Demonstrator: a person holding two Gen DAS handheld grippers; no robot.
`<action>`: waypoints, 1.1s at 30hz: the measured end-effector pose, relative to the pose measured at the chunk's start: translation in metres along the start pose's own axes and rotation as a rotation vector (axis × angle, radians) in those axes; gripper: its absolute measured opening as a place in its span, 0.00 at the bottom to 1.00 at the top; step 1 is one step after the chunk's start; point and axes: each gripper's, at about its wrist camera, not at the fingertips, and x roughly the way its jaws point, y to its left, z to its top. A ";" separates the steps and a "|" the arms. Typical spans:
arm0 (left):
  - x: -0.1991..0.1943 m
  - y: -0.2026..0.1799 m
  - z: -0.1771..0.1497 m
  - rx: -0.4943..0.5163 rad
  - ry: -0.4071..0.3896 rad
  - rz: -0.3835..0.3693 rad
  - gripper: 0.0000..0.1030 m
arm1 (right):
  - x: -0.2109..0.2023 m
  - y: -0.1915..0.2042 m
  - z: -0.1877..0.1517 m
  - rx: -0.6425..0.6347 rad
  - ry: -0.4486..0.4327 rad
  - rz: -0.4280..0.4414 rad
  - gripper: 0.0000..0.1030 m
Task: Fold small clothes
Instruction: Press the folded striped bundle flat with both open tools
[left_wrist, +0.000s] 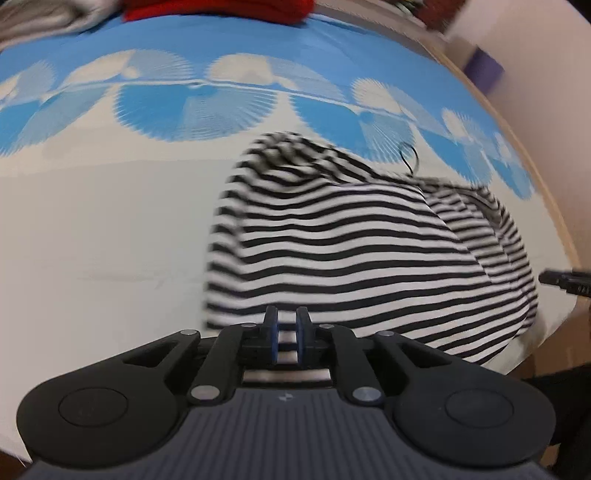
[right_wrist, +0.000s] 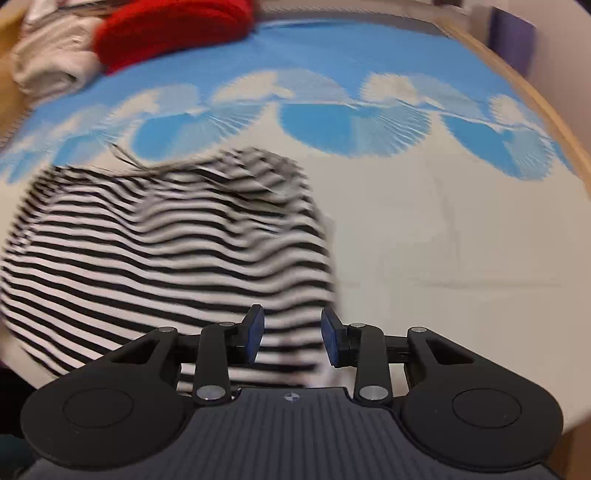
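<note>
Patterned cloth (left_wrist: 92, 229), blurred striped garment (left_wrist: 351, 251) (folds unreadable)

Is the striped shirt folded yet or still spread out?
Partly folded: the striped shirt lies bunched in overlapping layers on the cloth, edges uneven. Blur hides finer detail.

Motion blur smears the striped garment (right_wrist: 166, 251); the red cloth (left_wrist: 218, 9) is cut off at top.

text: none legible | labels: none (frames blurred) | numbers: none
</note>
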 end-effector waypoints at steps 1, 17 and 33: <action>0.006 -0.009 0.004 0.012 0.004 0.004 0.13 | 0.000 0.000 0.000 0.000 0.000 0.000 0.36; 0.116 -0.051 0.055 0.158 -0.014 0.288 0.32 | 0.049 0.036 0.055 0.040 -0.062 -0.148 0.41; 0.144 0.000 0.110 -0.177 -0.010 0.330 0.41 | 0.148 0.014 0.108 0.200 -0.001 -0.306 0.41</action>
